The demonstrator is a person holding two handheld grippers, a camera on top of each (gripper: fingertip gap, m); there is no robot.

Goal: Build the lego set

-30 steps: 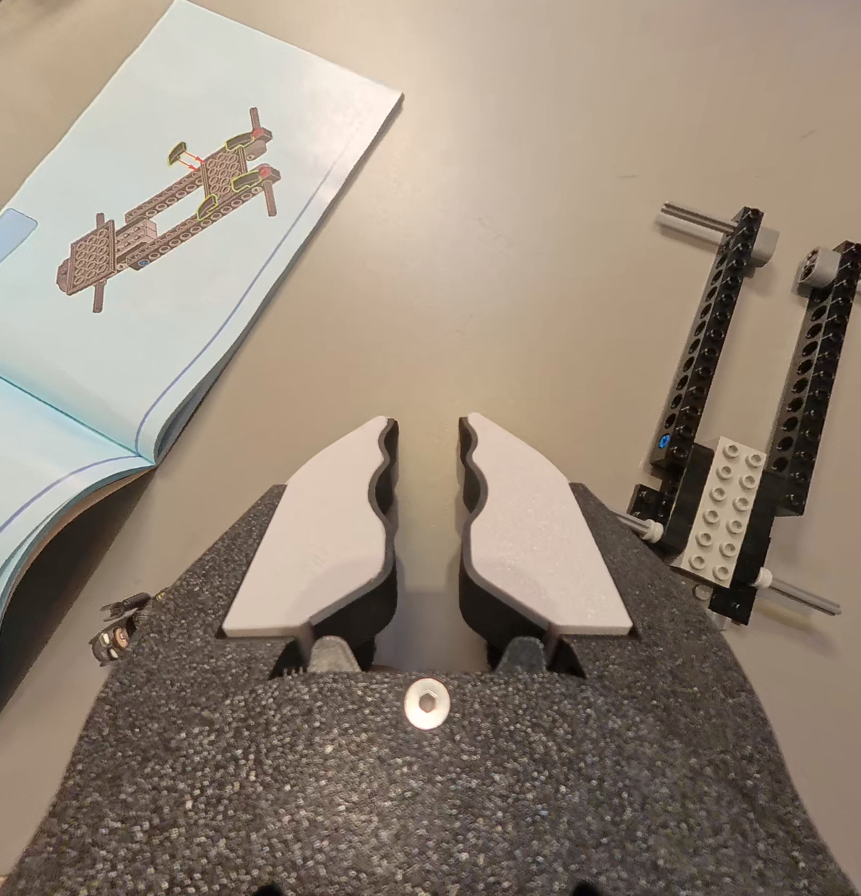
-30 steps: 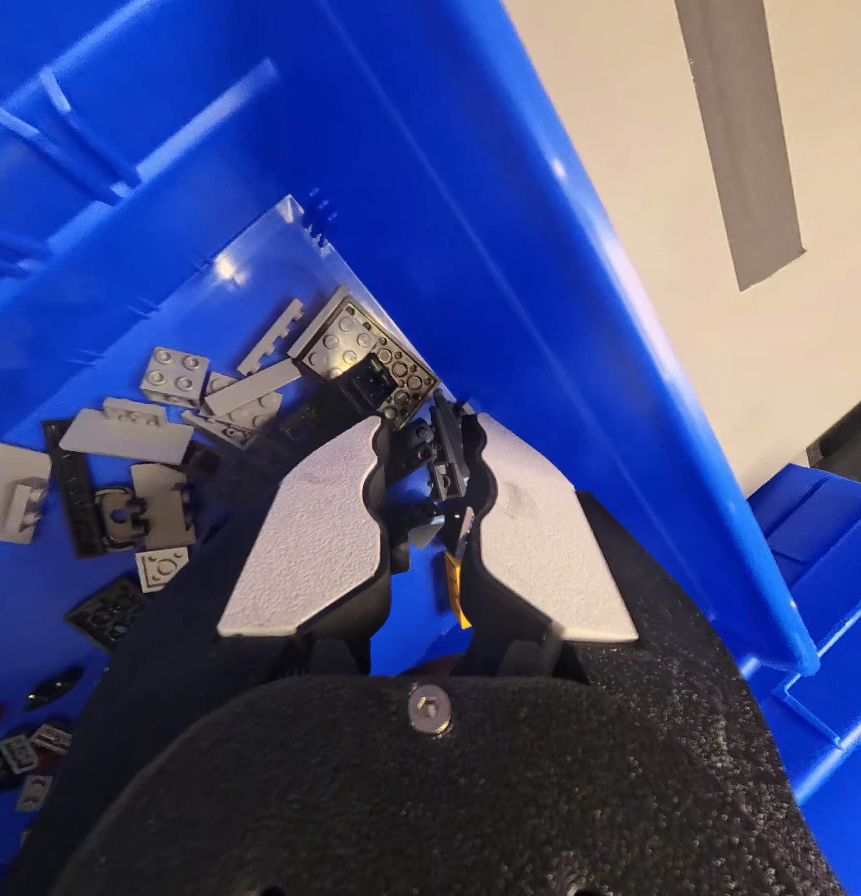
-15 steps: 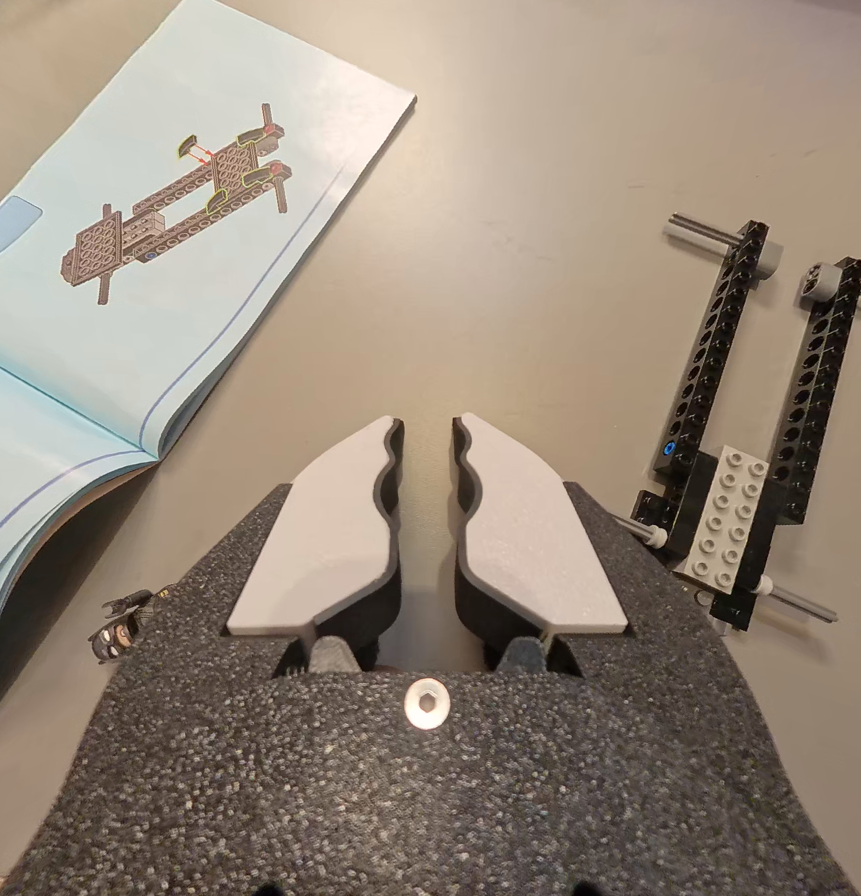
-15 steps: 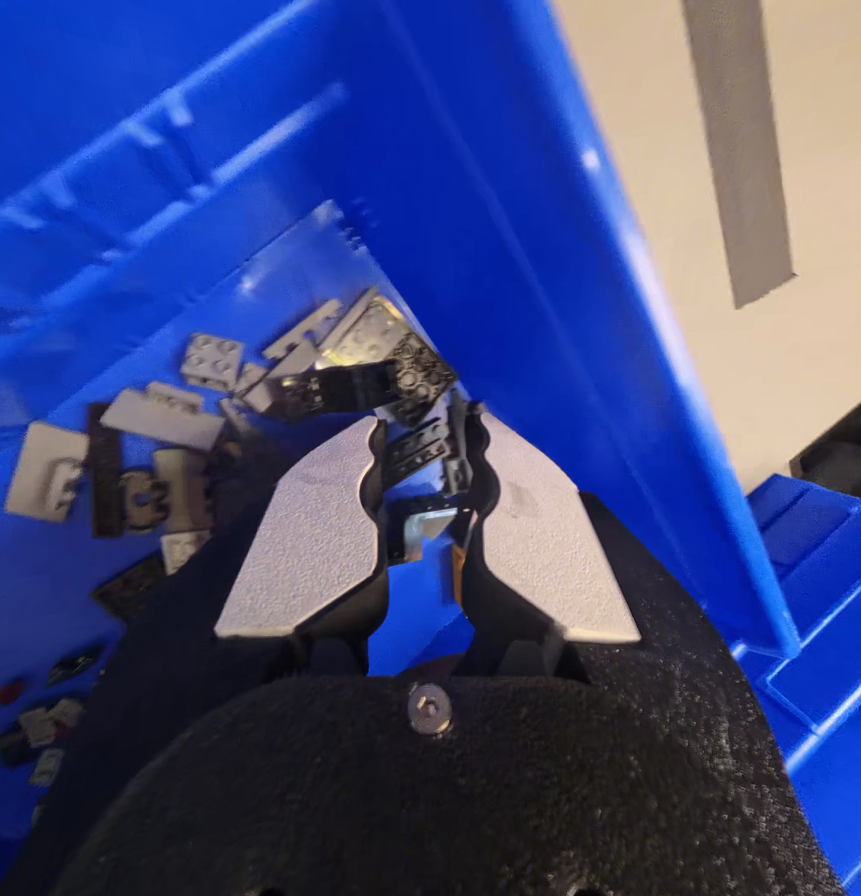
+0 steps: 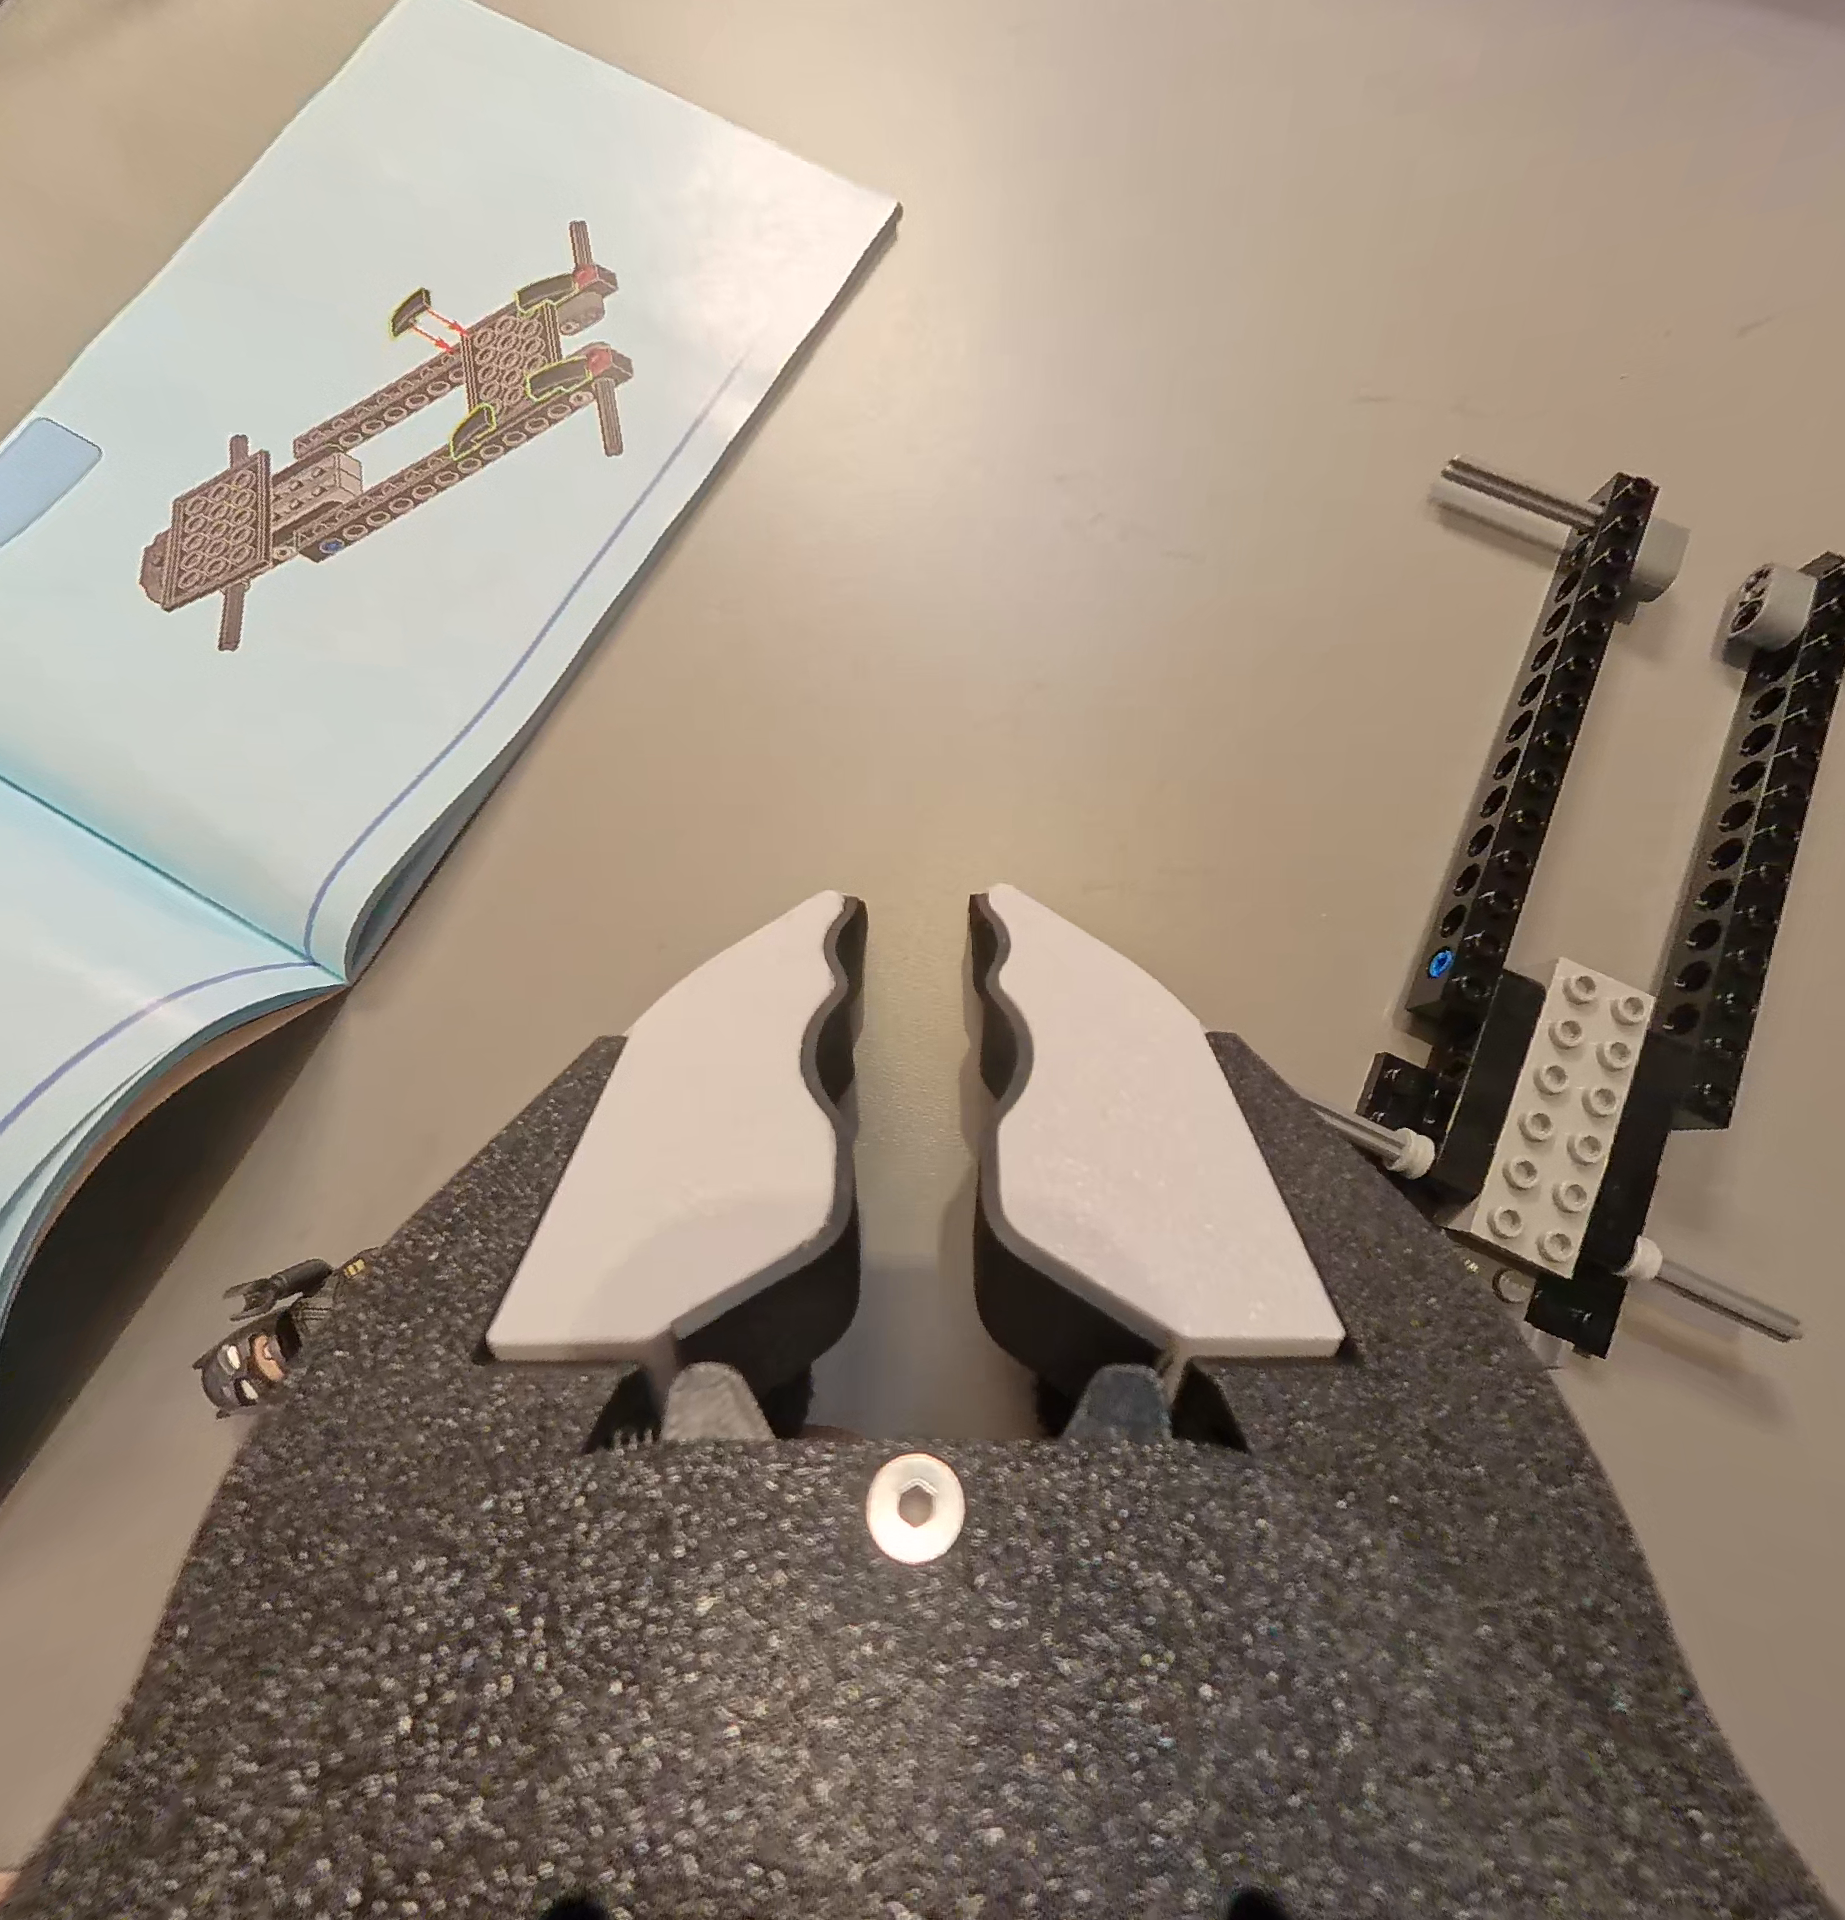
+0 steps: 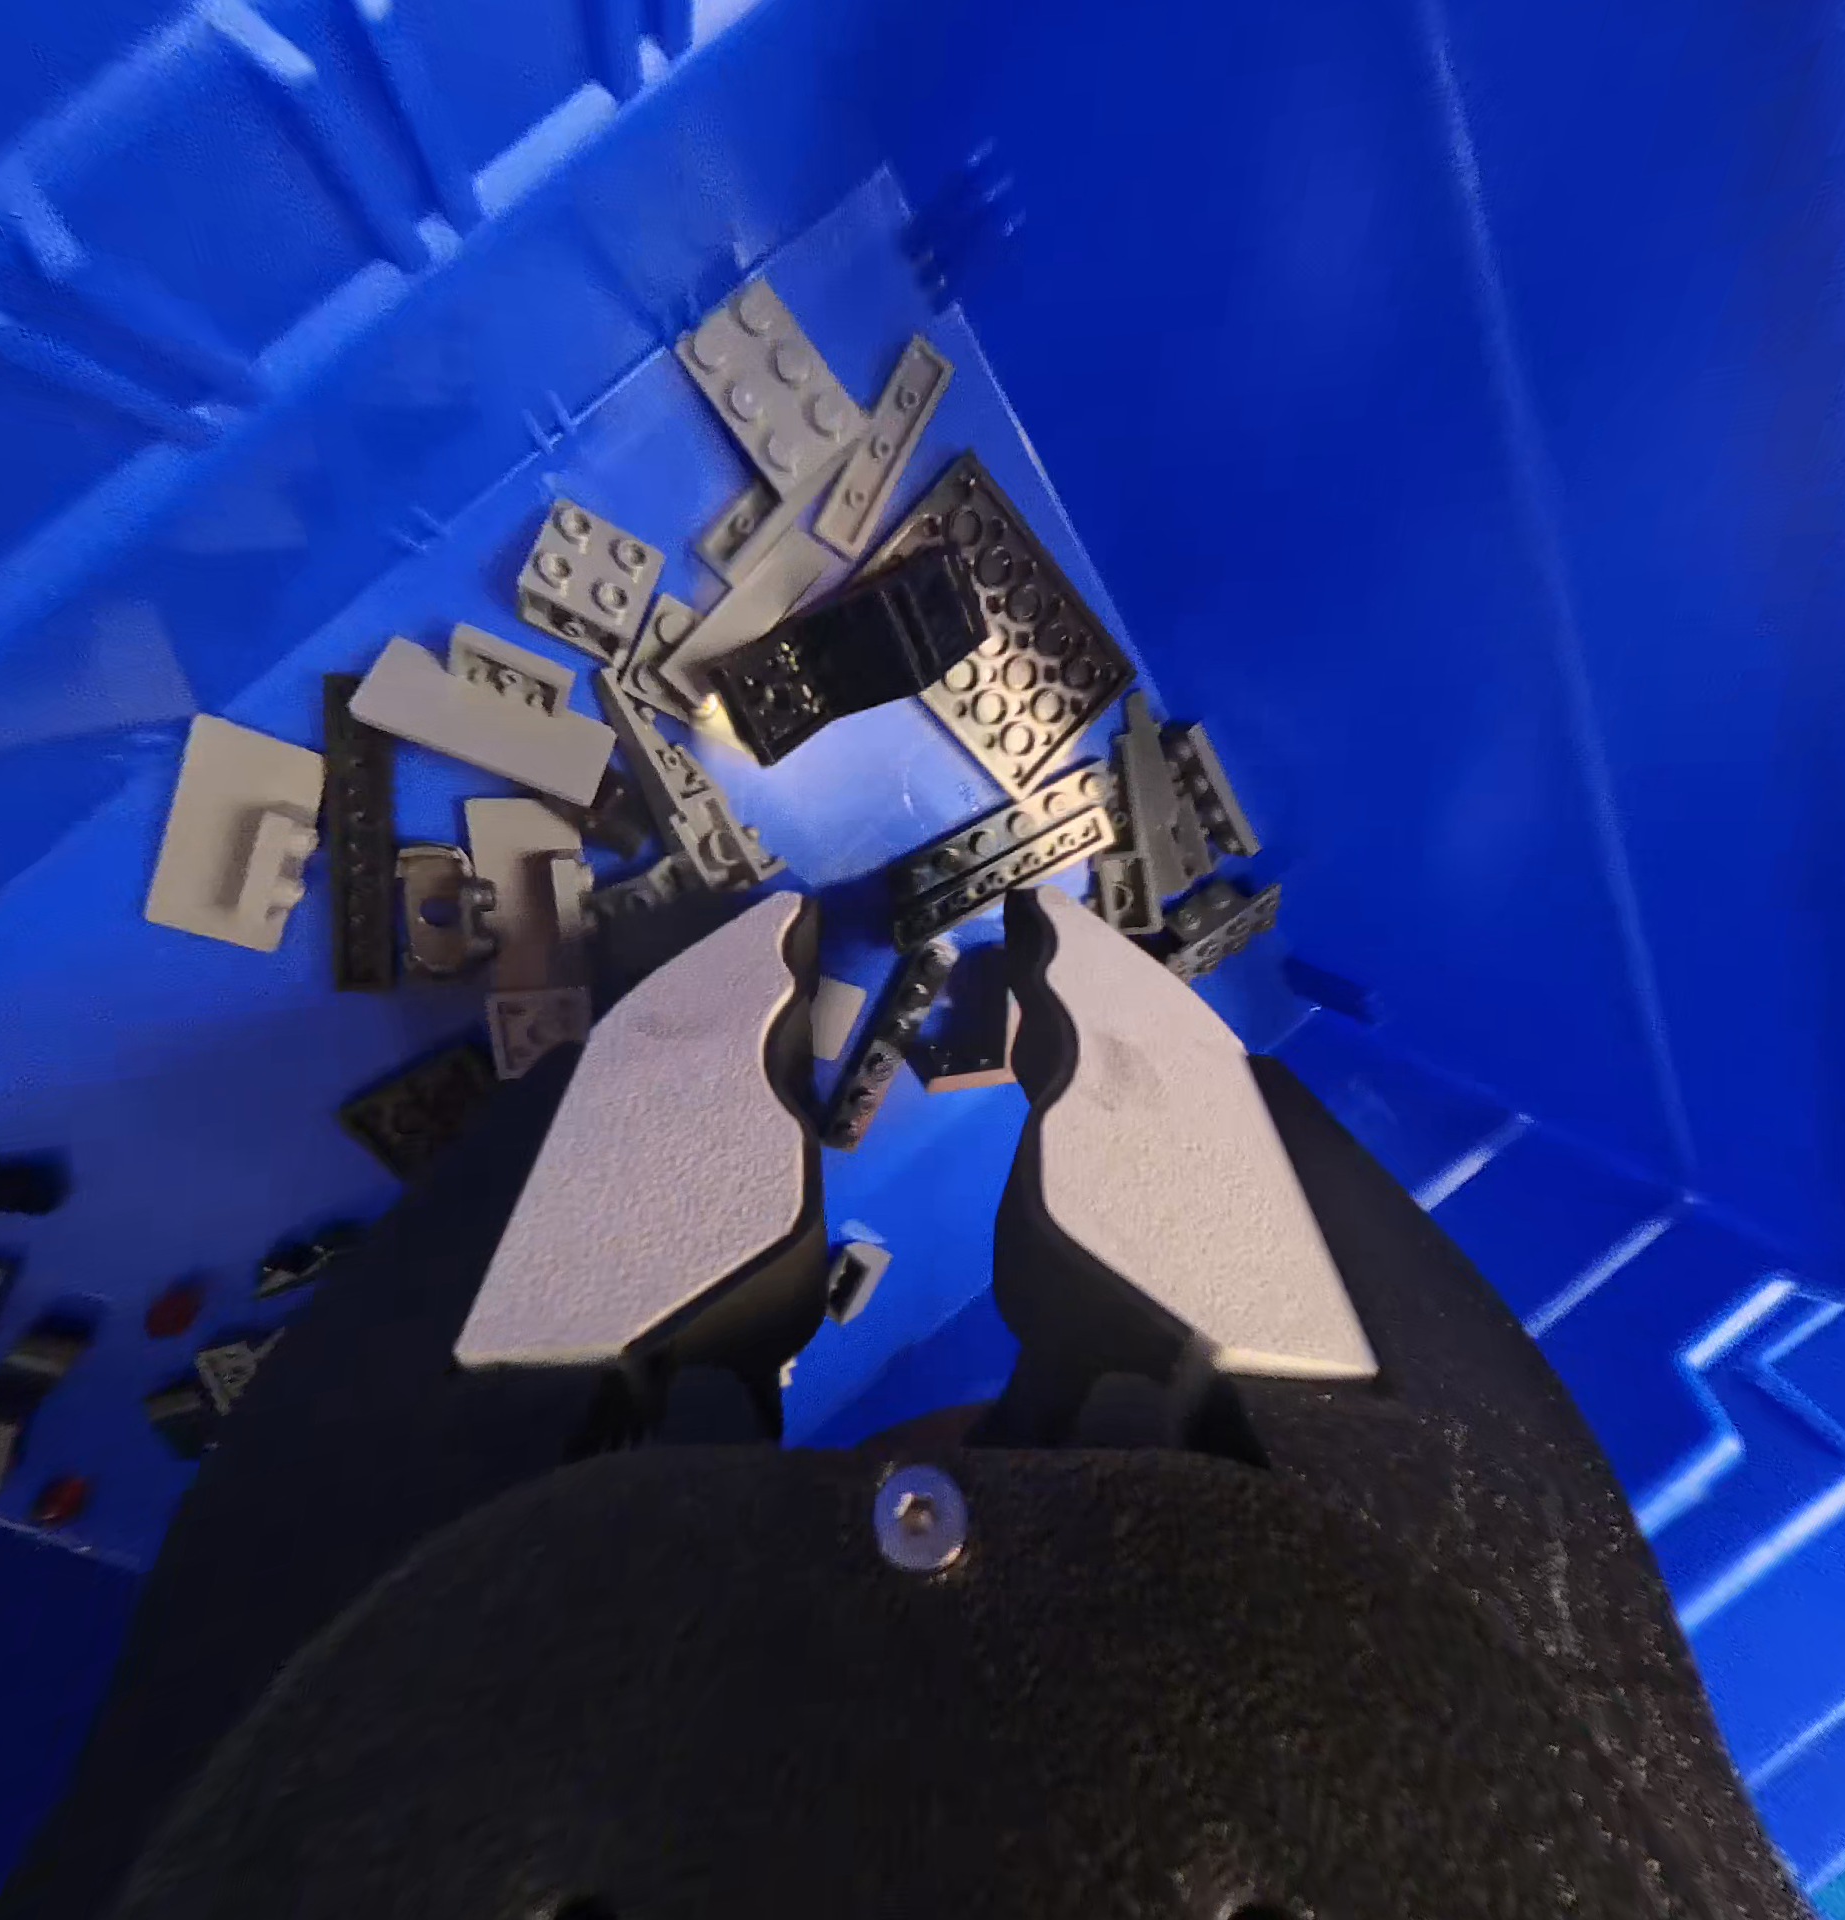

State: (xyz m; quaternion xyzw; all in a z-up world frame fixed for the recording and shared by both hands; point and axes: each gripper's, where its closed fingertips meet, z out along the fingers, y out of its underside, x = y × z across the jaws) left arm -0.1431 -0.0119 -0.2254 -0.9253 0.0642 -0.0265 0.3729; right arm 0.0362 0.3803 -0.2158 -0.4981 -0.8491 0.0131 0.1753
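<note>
Now, in the left wrist view, your left gripper (image 5: 918,914) hovers over bare table (image 5: 1157,312) with its jaws a narrow way apart and nothing between them. Off toward the table's left edge lies an open instruction booklet (image 5: 378,468) with pale blue pages. Near the right edge sits a partly built assembly (image 5: 1583,1039): two long black beams with holes, joined at the near end by a light grey studded brick, thin grey axles poking out. A small dark minifigure piece (image 5: 258,1340) lies just beside the gripper body on the left. Keep this hand parked clear of the assembly so you don't nudge it.

Over in the right wrist view, your right gripper (image 6: 913,914) is down inside a blue bin (image 6: 1469,520), jaws moderately open, gripping nothing. A scatter of grey and black bricks and plates (image 6: 689,675) lies on the bin floor, crowded toward the far corner. A black studded strip (image 6: 882,1049) lies slantwise between the fingers; the pads do not look pressed on it. Another dark strip (image 6: 1001,862) sits just beyond the fingertips. The view is a bit blurred, so steady the hand, and straddle only one piece before you squeeze.
</note>
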